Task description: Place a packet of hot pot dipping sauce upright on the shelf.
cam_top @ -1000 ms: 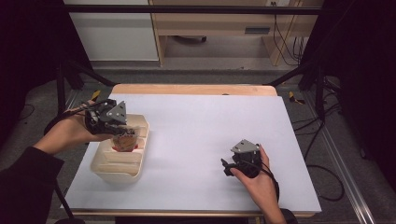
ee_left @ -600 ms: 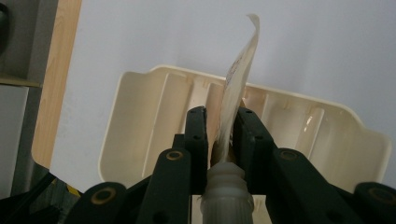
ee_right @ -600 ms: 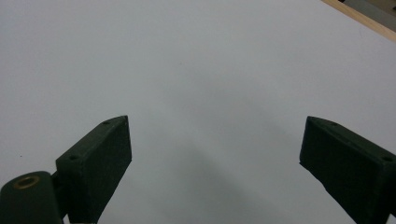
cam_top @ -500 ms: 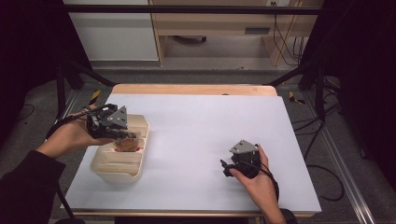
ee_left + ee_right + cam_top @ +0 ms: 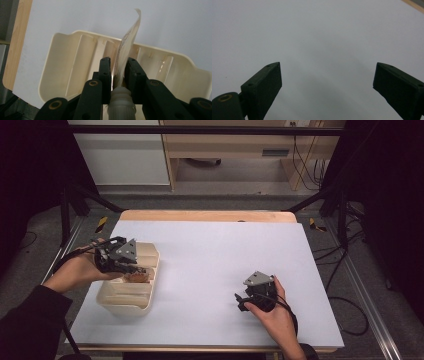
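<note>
A thin, flat spouted pouch (image 5: 128,42) with a ribbed white cap (image 5: 121,96) stands edge-on between the jaws of my left gripper (image 5: 117,62), which is shut on it. Just below lies a cream tray (image 5: 65,57) with several long compartments. From above, the left gripper (image 5: 134,269) hangs over the tray (image 5: 120,305) at the table's left, and the brownish pouch (image 5: 139,276) sits low over the tray's middle. Whether the pouch touches the tray I cannot tell. My right gripper (image 5: 241,302) rests at the front right, open, with bare white table between its jaws (image 5: 327,75).
The white table top (image 5: 215,250) stretches between the two hands. A wooden edge (image 5: 210,215) runs along the far side. Beyond it are a dark frame, cables on the floor and a wooden cabinet.
The left gripper has tipped and sunk slightly over the tray, bringing the pouch lower. The right hand has stayed where it was.
</note>
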Demonstrator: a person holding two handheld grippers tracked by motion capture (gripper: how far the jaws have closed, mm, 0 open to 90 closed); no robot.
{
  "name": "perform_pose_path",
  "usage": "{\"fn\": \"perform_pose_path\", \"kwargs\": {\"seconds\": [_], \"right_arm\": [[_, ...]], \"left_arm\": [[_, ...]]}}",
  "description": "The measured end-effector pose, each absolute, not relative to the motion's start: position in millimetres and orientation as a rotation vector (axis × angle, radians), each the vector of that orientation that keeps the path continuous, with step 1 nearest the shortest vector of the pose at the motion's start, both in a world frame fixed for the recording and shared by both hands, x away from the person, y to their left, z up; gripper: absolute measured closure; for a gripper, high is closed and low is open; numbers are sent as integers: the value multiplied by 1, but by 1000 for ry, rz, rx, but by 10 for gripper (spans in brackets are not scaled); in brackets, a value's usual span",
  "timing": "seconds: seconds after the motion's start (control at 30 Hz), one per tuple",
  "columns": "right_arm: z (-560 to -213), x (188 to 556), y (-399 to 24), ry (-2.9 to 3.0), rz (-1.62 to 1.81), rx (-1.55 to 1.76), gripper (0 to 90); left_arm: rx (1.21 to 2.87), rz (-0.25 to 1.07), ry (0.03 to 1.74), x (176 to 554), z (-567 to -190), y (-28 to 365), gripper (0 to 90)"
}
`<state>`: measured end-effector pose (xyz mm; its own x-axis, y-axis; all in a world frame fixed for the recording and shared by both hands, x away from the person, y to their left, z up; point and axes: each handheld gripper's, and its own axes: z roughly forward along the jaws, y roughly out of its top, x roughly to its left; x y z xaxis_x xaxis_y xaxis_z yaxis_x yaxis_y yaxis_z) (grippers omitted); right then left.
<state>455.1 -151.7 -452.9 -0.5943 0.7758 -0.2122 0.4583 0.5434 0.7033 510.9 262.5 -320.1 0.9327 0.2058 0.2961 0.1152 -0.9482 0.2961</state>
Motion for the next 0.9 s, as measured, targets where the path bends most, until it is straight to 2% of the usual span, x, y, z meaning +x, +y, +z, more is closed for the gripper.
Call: {"fn": "perform_pose_path", "kwargs": {"seconds": [0.9], "right_arm": [[-454, 454, -148, 2280, 800, 961, 92]], "left_arm": [[2798, 469, 271, 512, -322, 269, 732]]}}
